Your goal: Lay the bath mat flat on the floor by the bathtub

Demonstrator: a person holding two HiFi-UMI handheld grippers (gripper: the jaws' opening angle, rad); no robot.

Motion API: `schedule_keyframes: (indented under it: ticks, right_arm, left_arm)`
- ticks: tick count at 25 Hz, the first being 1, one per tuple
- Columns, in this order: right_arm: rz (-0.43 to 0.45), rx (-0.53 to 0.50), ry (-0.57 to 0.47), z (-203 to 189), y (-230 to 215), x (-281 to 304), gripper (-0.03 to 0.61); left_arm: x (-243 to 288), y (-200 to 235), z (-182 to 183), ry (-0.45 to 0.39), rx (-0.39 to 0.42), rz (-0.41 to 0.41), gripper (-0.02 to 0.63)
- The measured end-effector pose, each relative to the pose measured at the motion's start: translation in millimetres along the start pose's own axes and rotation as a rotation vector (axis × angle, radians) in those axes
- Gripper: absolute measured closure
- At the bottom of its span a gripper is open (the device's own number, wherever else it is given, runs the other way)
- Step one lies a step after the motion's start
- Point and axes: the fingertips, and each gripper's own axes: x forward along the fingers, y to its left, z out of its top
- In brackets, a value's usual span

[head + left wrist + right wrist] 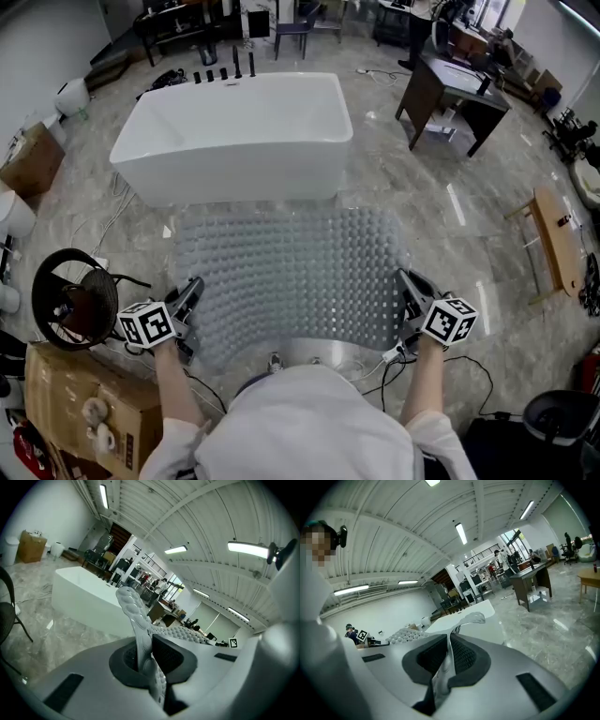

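The white bathtub (234, 131) is seen open-topped on the floor (450, 234). Just before it, the knobbly bath mat (291, 281) is held spread out, its near corners clamped in the left claw (192, 292) and the right claw (405, 286), with both forearms extended forward.

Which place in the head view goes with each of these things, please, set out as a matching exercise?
Things:
1. white rectangular bathtub
2. clear bubbled plastic bath mat
3. black round wire fan
4. dark wooden desk

Places:
A. lower left
B. upper centre
C. upper right
D. centre, just in front of the bathtub

Pairs: 1-B, 2-D, 3-A, 4-C
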Motion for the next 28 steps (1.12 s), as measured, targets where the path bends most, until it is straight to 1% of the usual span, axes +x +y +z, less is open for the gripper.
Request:
schedule_keyframes:
  ticks: [3, 5, 11, 14, 20, 24, 28]
  right_arm:
    - [0.038, 0.019, 0.002, -1.4, 6.5, 2.3, 0.538]
    - [0.039, 0.019, 0.005, -2.1, 8.6, 4.3, 0.538]
    - [-0.015, -0.023, 0.013, -10.1, 13.5, 8.7, 0.538]
    - [-0.035, -0.013, 0.003, -12.1, 17.4, 14.1, 0.538]
    - [-0.069, 0.012, -0.027, -20.5, 32.5, 24.4, 0.538]
    - [-0.085, 0.04, -0.046, -24.6, 37.1, 25.3, 0.538]
    - [-0.094, 0.048, -0.041, -30.3, 40.0, 27.6, 0.538]
  left_arm:
    - [-0.1, 0.8, 1.2, 0.001, 0.006, -0.001, 0.569]
    - [1.3, 1.1, 2.9, 0.001, 0.009, -0.002, 0.569]
    - [7.2, 7.8, 2.3, 0.013, 0.029, 0.0, 0.569]
    - [9.3, 15.0, 4.8, 0.02, 0.021, -0.018, 0.57]
    - [2.7, 44.0, 13.7, 0.027, 0.017, -0.038, 0.569]
    - [5.2, 50.8, 17.3, 0.037, 0.02, -0.052, 0.569]
    - [9.3, 56.8, 19.0, 0.052, 0.033, -0.045, 0.569]
